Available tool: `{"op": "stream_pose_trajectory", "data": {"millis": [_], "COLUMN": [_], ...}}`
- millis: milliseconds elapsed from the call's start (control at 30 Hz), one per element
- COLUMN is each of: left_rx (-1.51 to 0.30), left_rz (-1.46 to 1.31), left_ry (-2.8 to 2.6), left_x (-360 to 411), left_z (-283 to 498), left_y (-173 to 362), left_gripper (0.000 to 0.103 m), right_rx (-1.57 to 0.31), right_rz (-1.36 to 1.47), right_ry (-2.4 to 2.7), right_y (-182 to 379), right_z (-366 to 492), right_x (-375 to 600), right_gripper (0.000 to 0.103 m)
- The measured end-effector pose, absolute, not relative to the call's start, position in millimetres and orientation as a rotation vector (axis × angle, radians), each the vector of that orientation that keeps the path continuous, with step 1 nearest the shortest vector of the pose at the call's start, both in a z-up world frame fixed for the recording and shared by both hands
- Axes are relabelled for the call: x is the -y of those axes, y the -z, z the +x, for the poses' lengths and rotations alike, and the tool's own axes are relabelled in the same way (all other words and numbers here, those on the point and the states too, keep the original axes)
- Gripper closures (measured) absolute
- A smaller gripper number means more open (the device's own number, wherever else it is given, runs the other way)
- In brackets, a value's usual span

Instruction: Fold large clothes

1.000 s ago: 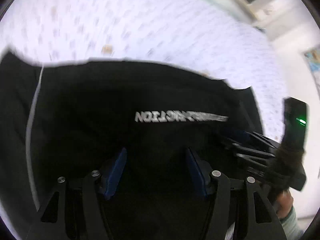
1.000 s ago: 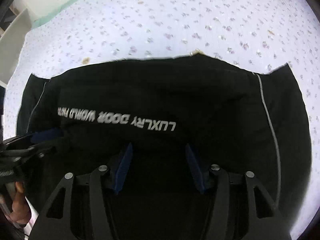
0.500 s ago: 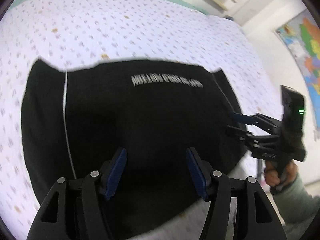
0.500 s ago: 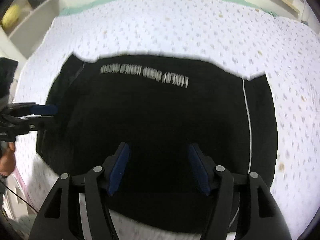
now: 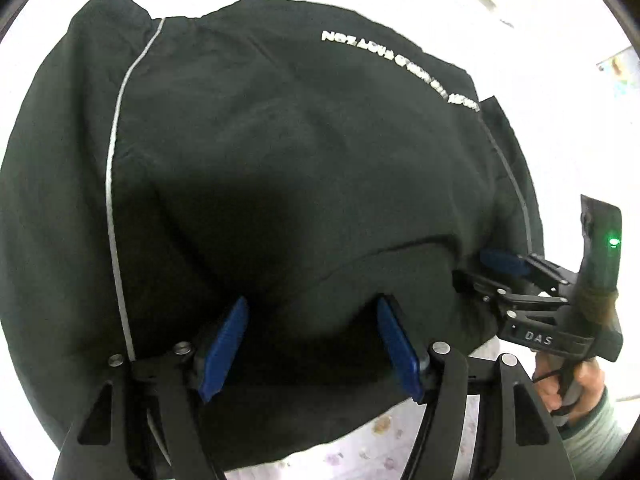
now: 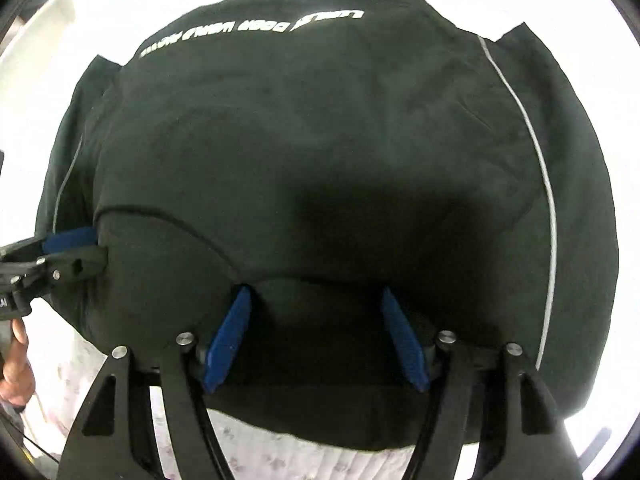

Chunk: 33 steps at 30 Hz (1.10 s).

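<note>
A large black garment (image 5: 280, 152) with white lettering and grey piping lies folded on a floral bed sheet (image 5: 360, 452); it also fills the right wrist view (image 6: 320, 140). My left gripper (image 5: 312, 312) is open, its blue pads straddling the garment's near folded edge. My right gripper (image 6: 316, 300) is open too, straddling the near edge further right. The right gripper also shows in the left wrist view (image 5: 492, 268), at the garment's right side. The left gripper shows in the right wrist view (image 6: 76, 244), at the garment's left side.
The white floral sheet (image 6: 280, 456) shows below the garment's near edge. A hand (image 5: 568, 392) grips the right gripper's handle. The surroundings are overexposed white.
Both grippers have moved down and in close to the garment's near edge. The garment now fills both views. The jaws stay open.
</note>
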<state>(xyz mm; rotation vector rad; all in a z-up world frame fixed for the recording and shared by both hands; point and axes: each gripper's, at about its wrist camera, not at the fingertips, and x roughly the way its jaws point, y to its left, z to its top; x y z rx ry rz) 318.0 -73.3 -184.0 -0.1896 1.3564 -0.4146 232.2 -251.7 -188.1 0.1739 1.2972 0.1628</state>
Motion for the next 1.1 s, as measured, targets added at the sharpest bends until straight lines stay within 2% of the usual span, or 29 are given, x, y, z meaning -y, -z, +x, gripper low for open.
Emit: {"op": "stream_pose_trajectory", "data": {"millis": [133, 367, 600, 733, 900, 1100], "left_rx": [-1.345, -1.317, -1.175, -1.161, -1.192, -1.247], "left_rz": [-0.212, -0.201, -0.314, -0.366, -0.441, -0.600], "left_ry": [0.430, 0.398, 0.247, 0.180, 0.156, 0.181], "left_x": [69, 39, -41, -84, -108, -113], "left_z": [308, 279, 302, 320, 342, 368], "left_y": [170, 140, 82, 69, 83, 131], "left_gripper": [0.034, 0.034, 0.034, 0.029, 0.029, 0.029], "right_rx": [-1.302, -1.276, -1.184, -1.146, -1.123, -1.100], "right_rz": [0.281, 0.343, 0.371, 0.366, 0.426, 0.544], "right_ry": [-0.183, -0.178, 0.000, 0.097, 0.135, 0.131], "right_y": [184, 163, 118, 111, 110, 124], "right_z": [210, 170, 157, 153, 167, 192], "right_x": [262, 277, 370, 422, 459, 489], "right_gripper": [0.027, 0.027, 0.027, 0.027, 0.026, 0.026]}}
